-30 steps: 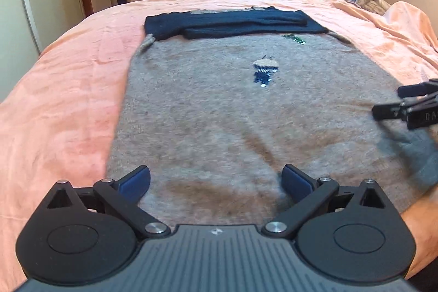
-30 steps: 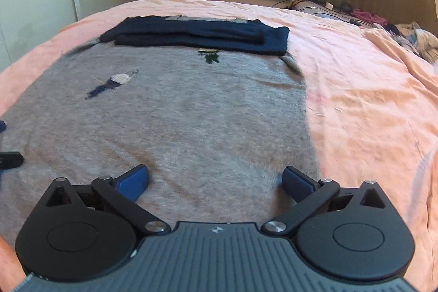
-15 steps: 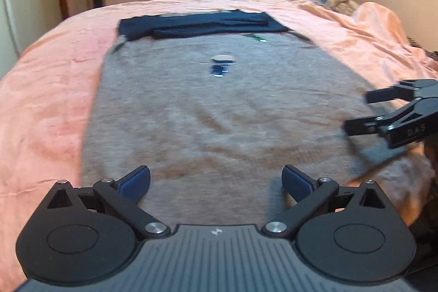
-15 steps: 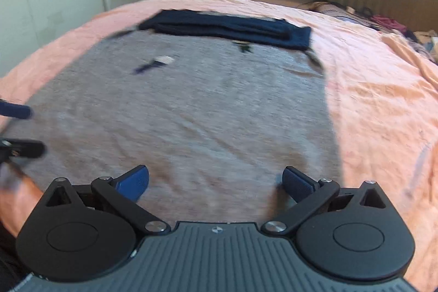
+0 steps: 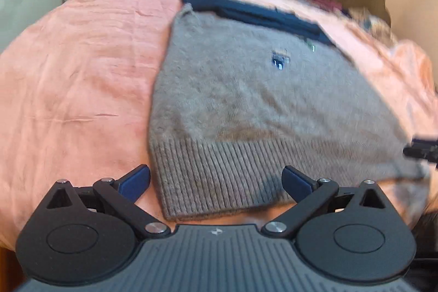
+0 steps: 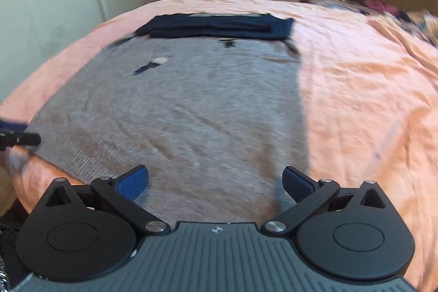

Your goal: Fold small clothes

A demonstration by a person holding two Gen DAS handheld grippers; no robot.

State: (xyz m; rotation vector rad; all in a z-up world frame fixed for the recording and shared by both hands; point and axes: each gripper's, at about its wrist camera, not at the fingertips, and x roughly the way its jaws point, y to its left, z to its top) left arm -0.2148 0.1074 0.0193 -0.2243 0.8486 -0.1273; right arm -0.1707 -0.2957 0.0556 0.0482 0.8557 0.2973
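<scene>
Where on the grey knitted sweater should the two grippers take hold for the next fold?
Probably the ribbed hem of the grey knitted sweater, one near corner each. It lies flat with the hem nearest, so come from the bed's near edge: left gripper at the left corner, right gripper at the right.

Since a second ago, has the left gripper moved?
Yes. The left gripper has pulled back toward the near edge of the bed: the grey sweater's ribbed hem, earlier out of view, now lies between its fingers.
</scene>
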